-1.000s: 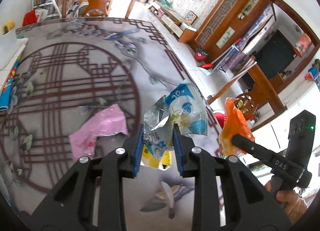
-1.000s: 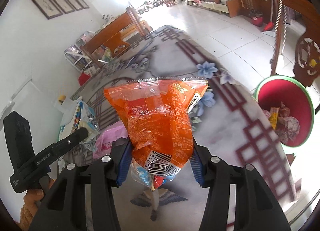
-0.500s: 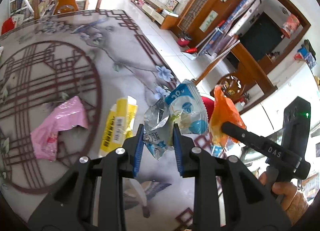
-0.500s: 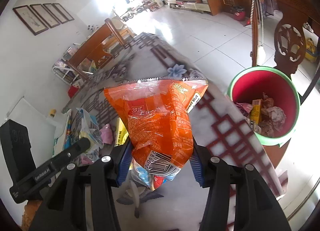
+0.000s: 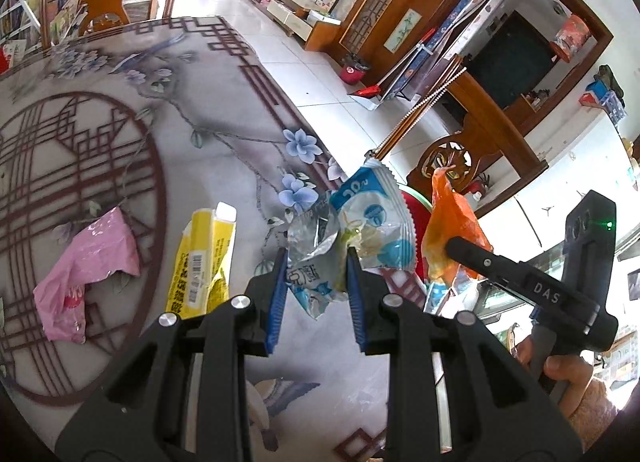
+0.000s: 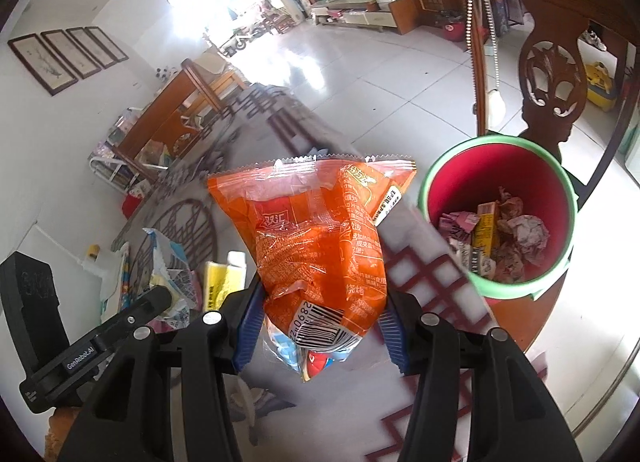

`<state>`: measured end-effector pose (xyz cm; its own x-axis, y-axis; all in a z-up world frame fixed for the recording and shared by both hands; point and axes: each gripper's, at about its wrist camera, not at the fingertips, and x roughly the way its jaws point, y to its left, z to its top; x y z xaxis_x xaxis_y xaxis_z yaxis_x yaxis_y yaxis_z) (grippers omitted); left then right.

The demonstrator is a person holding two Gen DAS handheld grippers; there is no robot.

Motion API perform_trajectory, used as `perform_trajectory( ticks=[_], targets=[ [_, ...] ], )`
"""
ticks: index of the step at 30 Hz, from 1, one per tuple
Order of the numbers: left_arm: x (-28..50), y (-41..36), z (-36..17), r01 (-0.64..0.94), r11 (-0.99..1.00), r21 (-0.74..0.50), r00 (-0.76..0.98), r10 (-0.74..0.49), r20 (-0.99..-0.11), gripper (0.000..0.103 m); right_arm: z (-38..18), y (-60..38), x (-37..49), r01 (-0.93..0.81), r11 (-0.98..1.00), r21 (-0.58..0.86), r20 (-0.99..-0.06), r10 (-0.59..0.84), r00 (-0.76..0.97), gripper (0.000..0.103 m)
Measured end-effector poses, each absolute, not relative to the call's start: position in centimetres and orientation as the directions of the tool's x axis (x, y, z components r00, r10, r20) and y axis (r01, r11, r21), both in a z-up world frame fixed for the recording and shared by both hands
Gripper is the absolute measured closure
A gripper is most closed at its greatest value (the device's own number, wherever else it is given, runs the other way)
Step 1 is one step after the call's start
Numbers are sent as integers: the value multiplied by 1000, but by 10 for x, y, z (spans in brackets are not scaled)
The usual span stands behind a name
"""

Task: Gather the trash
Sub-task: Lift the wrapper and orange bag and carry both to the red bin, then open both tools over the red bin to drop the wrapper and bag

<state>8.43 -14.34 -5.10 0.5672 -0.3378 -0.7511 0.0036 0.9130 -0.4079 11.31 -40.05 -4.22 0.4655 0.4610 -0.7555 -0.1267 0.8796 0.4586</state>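
Observation:
My left gripper (image 5: 316, 282) is shut on a crumpled blue and white snack wrapper (image 5: 360, 229), held above the patterned table. My right gripper (image 6: 320, 322) is shut on an orange snack bag (image 6: 316, 238), with a second blue and red wrapper tucked beneath it. Just right of the table edge stands a red trash bin with a green rim (image 6: 500, 221), holding several crumpled wrappers. The orange bag (image 5: 452, 229) and right gripper show at the right of the left wrist view. A pink plastic bag (image 5: 88, 254) and a yellow wrapper (image 5: 204, 258) lie on the table.
The table (image 5: 120, 121) carries a dark red lattice and flower pattern; its edge (image 6: 432, 246) runs close by the bin. A carved wooden chair (image 6: 552, 69) stands behind the bin. White tiled floor (image 6: 360, 73) spreads beyond. A hand (image 5: 568, 374) holds the right gripper.
Both grippers have carried their wrappers across the table toward the bin, which now looms larger in the right wrist view. The yellow wrapper has come into the left wrist view.

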Motion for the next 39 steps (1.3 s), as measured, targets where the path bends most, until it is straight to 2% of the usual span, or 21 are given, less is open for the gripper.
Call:
perform_trajectory(
  ticks=[21, 39],
  targets=[
    [143, -197, -51, 80, 899, -431, 538, -403, -741, 76, -47, -465, 144, -5, 904, 428, -785, 375, 493, 53],
    [212, -300, -77, 165, 870, -465, 435, -487, -758, 76, -55, -559, 180, 84, 911, 404, -803, 309, 510, 53]
  ],
)
